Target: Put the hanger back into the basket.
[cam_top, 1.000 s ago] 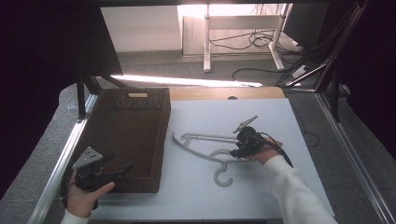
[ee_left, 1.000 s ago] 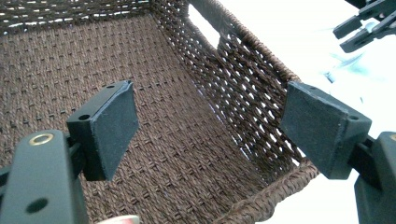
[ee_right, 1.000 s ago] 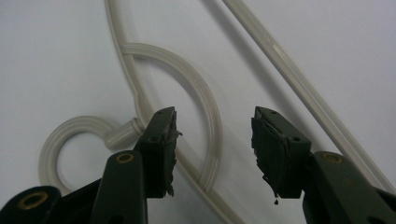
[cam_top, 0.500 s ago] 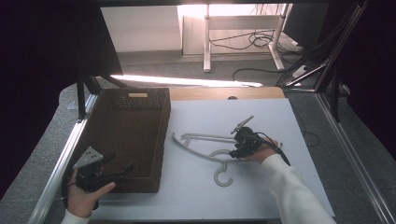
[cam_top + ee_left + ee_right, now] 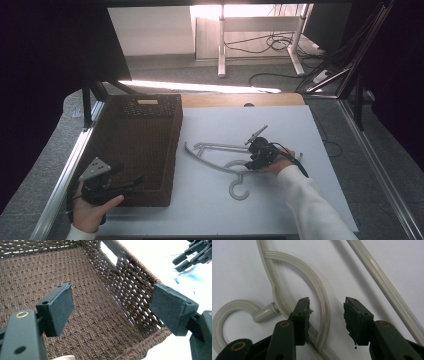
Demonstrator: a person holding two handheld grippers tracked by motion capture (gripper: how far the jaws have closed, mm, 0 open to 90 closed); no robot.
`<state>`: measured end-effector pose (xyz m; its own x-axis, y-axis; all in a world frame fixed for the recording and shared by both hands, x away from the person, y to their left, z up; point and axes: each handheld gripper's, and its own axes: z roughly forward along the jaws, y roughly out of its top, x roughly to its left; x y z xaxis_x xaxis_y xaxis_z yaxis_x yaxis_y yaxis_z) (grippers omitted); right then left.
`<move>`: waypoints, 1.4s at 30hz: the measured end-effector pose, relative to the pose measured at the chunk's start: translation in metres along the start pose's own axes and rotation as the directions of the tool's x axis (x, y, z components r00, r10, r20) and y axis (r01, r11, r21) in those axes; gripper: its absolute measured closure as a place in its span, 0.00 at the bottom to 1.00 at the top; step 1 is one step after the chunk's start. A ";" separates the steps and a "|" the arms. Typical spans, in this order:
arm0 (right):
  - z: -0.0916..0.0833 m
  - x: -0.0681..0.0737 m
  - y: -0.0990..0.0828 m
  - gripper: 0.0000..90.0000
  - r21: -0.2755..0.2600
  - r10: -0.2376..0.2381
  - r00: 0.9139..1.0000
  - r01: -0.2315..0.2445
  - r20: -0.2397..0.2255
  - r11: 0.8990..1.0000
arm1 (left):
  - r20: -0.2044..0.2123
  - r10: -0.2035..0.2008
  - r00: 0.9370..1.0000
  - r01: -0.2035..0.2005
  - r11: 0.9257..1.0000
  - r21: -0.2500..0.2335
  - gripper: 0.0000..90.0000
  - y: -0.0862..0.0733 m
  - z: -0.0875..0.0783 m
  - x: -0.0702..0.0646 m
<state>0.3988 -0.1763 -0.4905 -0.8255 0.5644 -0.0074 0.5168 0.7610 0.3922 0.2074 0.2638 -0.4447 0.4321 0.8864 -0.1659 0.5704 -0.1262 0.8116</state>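
Right tool (image 5: 326,320) straddles the unlabelled pale hanger (image 5: 319,302), jaws just closing.

A flat white rectangular table (image 5: 280,210) is filling the lower middle of the high view, with a strip of light wood showing along its far edge. A dark brown woven rectangular basket (image 5: 137,145) is sitting on the table's left part, left of centre in the frame. A pale grey plastic clothes hanger (image 5: 220,162) is lying flat at centre frame, just right of the basket, its hook pointing toward the bottom edge.
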 end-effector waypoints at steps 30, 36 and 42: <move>0.011 0.014 0.012 0.89 0.080 -0.096 0.993 0.090 0.072 0.993 | -0.004 0.001 1.000 -0.001 1.000 0.003 0.21 -0.001 0.000 0.001; 0.002 0.013 0.013 0.90 0.050 -0.074 0.994 0.070 0.086 0.996 | -0.004 -0.001 1.000 0.001 1.000 0.001 0.21 -0.001 0.000 0.002; -0.009 0.008 0.012 0.90 0.021 -0.054 0.995 0.053 0.087 0.998 | -0.005 -0.001 1.000 0.001 1.000 0.000 0.21 -0.001 0.000 0.002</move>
<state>0.3961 -0.1655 -0.4777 -0.8293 0.5481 -0.1087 0.4774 0.7961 0.3719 0.2074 0.2656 -0.4456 0.4280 0.8889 -0.1635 0.5709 -0.1256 0.8113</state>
